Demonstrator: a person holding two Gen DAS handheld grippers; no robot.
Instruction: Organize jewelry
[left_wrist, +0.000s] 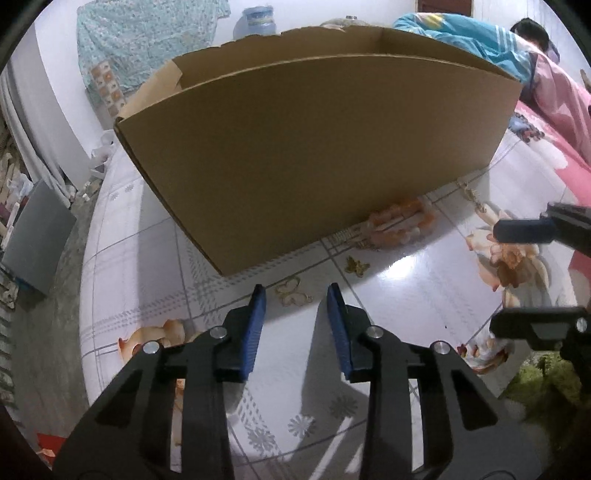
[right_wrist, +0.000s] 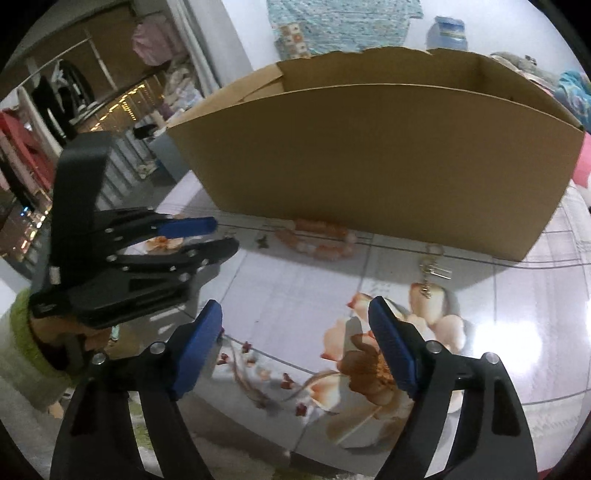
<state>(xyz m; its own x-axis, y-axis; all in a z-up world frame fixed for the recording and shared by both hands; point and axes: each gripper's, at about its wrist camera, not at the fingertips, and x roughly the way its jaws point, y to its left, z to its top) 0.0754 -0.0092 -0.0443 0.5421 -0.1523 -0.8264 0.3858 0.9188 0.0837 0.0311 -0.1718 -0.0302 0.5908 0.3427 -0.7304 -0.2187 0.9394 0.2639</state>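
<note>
An open cardboard box (left_wrist: 317, 147) (right_wrist: 369, 155) stands on the floral tablecloth (left_wrist: 406, 295). Jewelry lies in front of it: an orange bead bracelet (left_wrist: 400, 221) (right_wrist: 317, 240), a gold butterfly piece (left_wrist: 356, 266), a pale butterfly piece (left_wrist: 293, 293) and a gold chain (left_wrist: 472, 195) (right_wrist: 432, 269). My left gripper (left_wrist: 295, 295) (right_wrist: 212, 236) hovers low over the pale butterfly piece. That piece lies between its blue tips, and the pads stand apart from it. My right gripper (right_wrist: 295, 306) (left_wrist: 517, 277) is wide open over the flower print, with nothing between its fingers.
The table's rounded edge (left_wrist: 88, 295) drops to the floor on the left, where a grey case (left_wrist: 37, 236) stands. A green sleeve (right_wrist: 22, 332) holds the left gripper. A person (left_wrist: 517, 48) lies at the back right. Clothes hang on a rack (right_wrist: 55, 103) at far left.
</note>
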